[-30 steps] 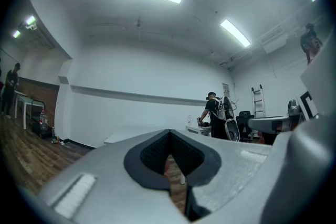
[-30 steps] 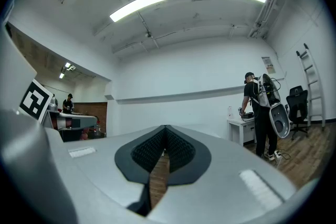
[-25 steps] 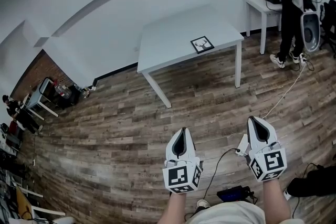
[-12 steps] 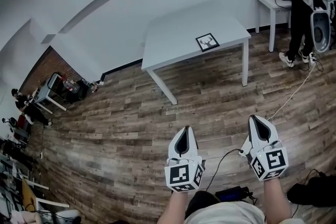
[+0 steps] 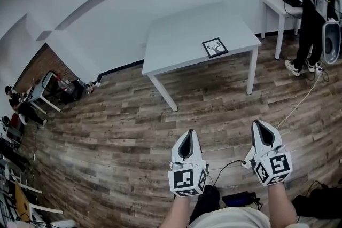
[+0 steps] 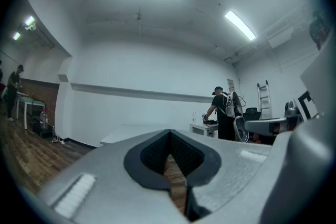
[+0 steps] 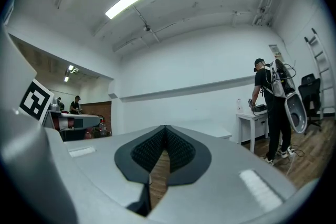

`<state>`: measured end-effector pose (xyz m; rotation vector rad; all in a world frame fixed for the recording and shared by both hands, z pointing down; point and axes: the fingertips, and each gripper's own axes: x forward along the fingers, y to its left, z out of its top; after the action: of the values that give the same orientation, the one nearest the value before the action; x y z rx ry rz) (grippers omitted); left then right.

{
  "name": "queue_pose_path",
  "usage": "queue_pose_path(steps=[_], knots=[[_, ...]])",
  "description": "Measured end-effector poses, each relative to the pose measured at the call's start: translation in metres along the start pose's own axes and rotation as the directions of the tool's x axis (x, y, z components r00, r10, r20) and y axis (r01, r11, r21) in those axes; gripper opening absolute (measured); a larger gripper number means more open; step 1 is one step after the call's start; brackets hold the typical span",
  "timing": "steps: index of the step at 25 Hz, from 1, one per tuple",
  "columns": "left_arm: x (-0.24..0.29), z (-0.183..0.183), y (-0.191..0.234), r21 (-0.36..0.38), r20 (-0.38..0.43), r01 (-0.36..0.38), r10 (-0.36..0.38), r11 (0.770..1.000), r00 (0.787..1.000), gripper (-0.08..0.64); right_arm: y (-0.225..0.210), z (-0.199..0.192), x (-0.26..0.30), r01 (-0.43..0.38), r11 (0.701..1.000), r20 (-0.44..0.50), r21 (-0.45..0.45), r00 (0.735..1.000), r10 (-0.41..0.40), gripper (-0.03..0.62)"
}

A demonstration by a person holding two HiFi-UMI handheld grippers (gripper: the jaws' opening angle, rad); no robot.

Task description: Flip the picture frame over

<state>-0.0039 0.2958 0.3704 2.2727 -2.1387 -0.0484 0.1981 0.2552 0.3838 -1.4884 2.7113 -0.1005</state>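
Bench (image 5: 181, 34) with the frame (image 5: 215, 47) near its front right corner drifted a bit right in my head view. Left gripper (image 5: 186, 136) and right gripper (image 5: 261, 126) hang over the floor (image 5: 133, 131), well short of it. Left gripper view: jaws together, empty. Right gripper view: same deal.

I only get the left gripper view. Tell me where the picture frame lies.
Observer: In the head view the picture frame lies flat on the white table, picture side up, near the edge facing us and toward its right corner.
Operator: Report the right gripper's jaws.
Observer: The right gripper has its jaws together in its own view, with nothing between them.
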Motion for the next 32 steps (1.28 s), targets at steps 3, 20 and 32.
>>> queue_pose_path(steps=[3,20,32], knots=[[0.030,0.001,0.025,-0.012,0.007,0.011,-0.011,1.000,1.000,0.000,0.002,0.000,0.038,0.011,1.000,-0.014,-0.012,1.000,-0.012,0.023],[0.179,0.012,0.161,-0.046,0.020,0.088,-0.088,0.995,0.996,0.000,0.033,0.017,0.229,0.087,0.993,-0.033,-0.079,0.995,-0.090,0.025],[0.296,-0.003,0.173,-0.022,-0.001,0.098,-0.098,0.995,0.995,0.000,-0.026,-0.009,0.324,0.111,0.992,-0.047,-0.057,0.992,-0.114,0.023]])
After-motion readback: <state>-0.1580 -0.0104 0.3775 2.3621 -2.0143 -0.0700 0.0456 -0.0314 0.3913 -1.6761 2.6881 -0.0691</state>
